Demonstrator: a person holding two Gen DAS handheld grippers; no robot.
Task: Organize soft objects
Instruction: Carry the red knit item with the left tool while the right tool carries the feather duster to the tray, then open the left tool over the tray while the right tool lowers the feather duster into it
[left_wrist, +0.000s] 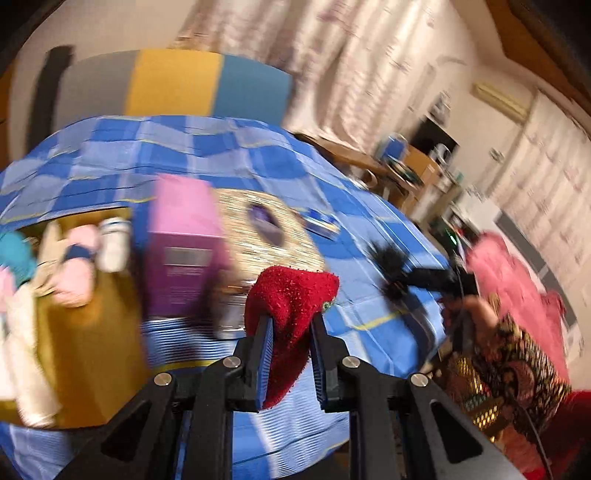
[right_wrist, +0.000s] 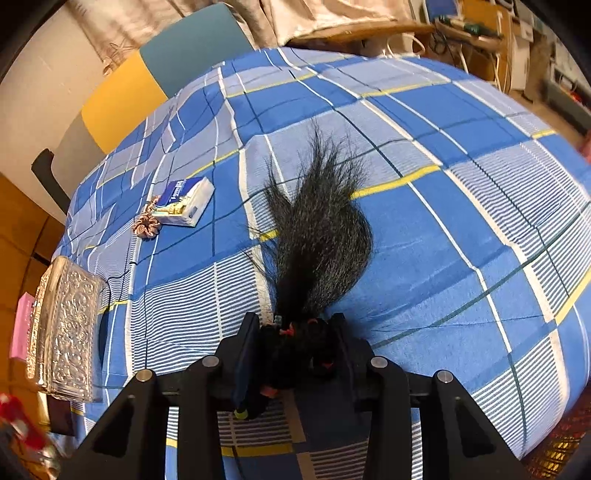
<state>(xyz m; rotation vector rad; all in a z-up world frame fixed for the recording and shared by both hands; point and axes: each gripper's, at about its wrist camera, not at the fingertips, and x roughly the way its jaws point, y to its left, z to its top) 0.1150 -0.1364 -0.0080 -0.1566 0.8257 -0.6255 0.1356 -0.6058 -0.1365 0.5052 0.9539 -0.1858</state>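
the left gripper (left_wrist: 291, 325) has its jaws clamped on a red fuzzy cloth (left_wrist: 291, 295), lifted near the box of soft things (left_wrist: 88, 332) at left, likely for dropping in, while the right gripper (right_wrist: 295, 354) grips a black hairpiece (right_wrist: 317, 236) trailing on the checked surface (right_wrist: 461, 240).

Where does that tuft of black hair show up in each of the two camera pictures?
Left wrist view: the black hair tuft is at right of centre, blurred, sticking out of the right tongs above the checked cloth.
Right wrist view: the tuft is at centre, fanning up from the right tongs that clamp its base.
Shared landmark: the small blue-and-white packet lying on the blue checked cloth.
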